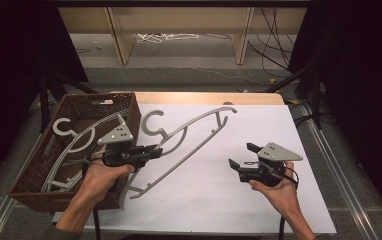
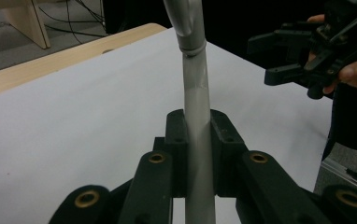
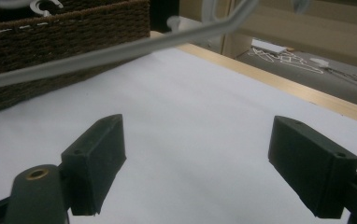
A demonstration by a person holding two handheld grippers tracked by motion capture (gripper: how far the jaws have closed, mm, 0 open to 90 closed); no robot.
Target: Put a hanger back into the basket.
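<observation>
A grey plastic hanger [image 1: 189, 137] lies slanted across the white sheet, its hook near the basket. My left gripper [image 1: 155, 150] is shut on the hanger's upper arm close to the hook; in the left gripper view the grey bar [image 2: 197, 121] stands clamped between the two black jaws. A second grey hanger [image 1: 71, 142] rests inside the brown wicker basket [image 1: 129, 107]. My right gripper [image 1: 241, 156] is held open above the sheet at the right, with nothing between its jaws [image 3: 197, 168]. In the right gripper view the hanger's bar [image 3: 120, 51] crosses ahead of it.
The basket [image 3: 74, 32] stands on the table's left side, partly over the edge. The white sheet [image 1: 259, 130] covers most of the wooden tabletop. Black stands flank the table, and cables lie on the floor beyond.
</observation>
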